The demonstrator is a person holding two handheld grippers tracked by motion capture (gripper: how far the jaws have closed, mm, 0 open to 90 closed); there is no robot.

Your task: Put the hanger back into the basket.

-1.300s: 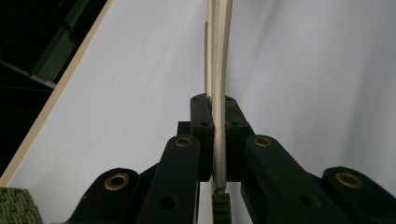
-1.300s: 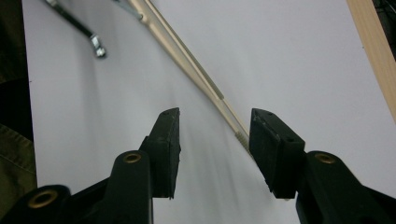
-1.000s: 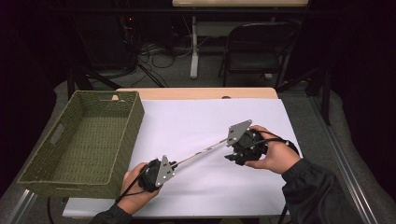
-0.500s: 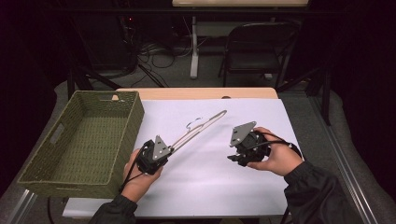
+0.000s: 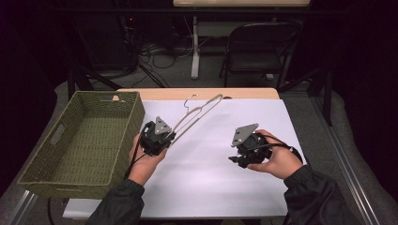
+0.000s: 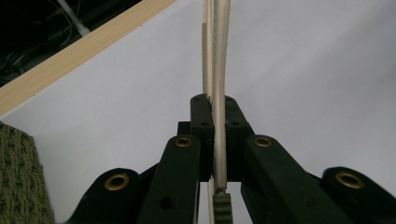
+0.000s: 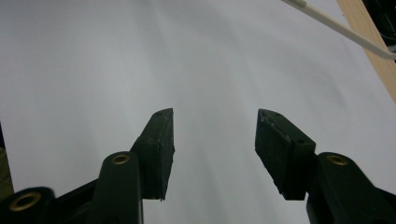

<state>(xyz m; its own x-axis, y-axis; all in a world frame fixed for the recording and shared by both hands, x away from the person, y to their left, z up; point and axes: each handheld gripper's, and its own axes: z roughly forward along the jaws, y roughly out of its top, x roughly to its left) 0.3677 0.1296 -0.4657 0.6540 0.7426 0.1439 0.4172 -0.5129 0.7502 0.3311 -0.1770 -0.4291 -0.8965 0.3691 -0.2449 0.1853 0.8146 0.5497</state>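
Our left claw [image 5: 165, 136] clamps the hanger [image 5: 199, 114], its length pointing away from the basket [image 5: 137, 115]; our right claw [image 5: 236, 157] has just been opening, empty.

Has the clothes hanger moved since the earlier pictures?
Yes. The clothes hanger, clamped in the left hand-held gripper, has swung toward the green basket.

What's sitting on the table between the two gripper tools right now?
Nothing: in the high view only bare white table cover lies between the left gripper, clamped on the clothes hanger, and the open right gripper.
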